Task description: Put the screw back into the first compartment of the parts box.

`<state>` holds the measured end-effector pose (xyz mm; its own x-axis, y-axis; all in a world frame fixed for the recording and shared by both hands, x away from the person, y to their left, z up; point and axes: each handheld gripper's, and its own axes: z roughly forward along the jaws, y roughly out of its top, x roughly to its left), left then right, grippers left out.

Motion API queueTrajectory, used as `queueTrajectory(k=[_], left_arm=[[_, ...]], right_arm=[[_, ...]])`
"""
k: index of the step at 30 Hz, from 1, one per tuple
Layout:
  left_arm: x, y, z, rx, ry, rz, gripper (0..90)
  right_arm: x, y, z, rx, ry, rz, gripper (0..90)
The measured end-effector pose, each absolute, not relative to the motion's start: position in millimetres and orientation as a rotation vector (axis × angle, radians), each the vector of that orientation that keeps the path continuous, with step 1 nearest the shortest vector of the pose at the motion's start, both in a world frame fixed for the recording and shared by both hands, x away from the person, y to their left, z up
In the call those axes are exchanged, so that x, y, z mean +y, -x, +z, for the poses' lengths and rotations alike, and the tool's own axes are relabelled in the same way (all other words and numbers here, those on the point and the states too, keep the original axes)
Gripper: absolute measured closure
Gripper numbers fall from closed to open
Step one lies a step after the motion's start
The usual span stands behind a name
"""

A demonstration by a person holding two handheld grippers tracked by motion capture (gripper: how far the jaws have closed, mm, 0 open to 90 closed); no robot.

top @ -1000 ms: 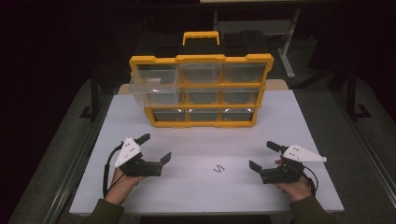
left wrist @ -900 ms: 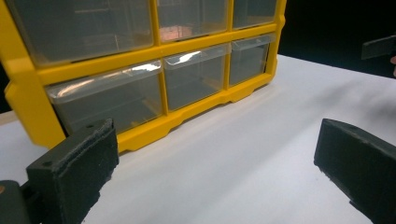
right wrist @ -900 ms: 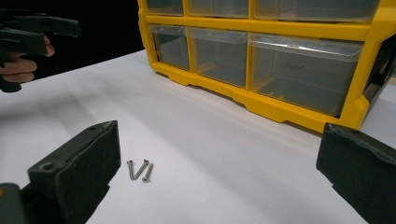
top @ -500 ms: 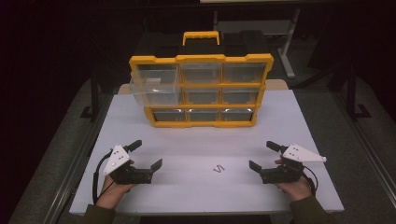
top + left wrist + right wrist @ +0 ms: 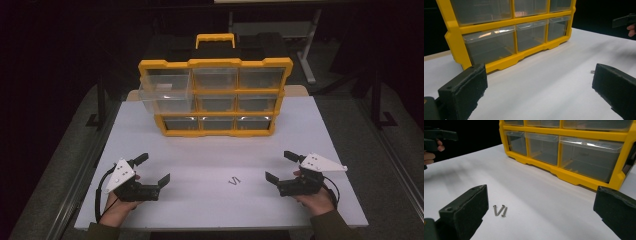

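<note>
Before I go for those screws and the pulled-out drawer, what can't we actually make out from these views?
- Open drawer, high view: too glary to tell what is inside.
- Screws: three in the right gripper view; in the high view too small to count.
- Organizer: top rows cut off by the upper edge in both gripper views.
- Left gripper and right gripper: both open, holding nothing.
</note>
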<state>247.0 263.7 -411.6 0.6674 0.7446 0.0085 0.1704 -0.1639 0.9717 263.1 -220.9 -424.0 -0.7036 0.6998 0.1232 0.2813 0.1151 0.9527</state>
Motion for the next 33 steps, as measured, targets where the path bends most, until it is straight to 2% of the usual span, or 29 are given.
queueTrajectory(k=[33], left_arm=[[261.9,-247.6,-411.5,0.749,-1.662,0.569,0.0]], right_arm=[[-168.3,-295.8,-389.6,2.380,-0.830,1.459,0.0]])
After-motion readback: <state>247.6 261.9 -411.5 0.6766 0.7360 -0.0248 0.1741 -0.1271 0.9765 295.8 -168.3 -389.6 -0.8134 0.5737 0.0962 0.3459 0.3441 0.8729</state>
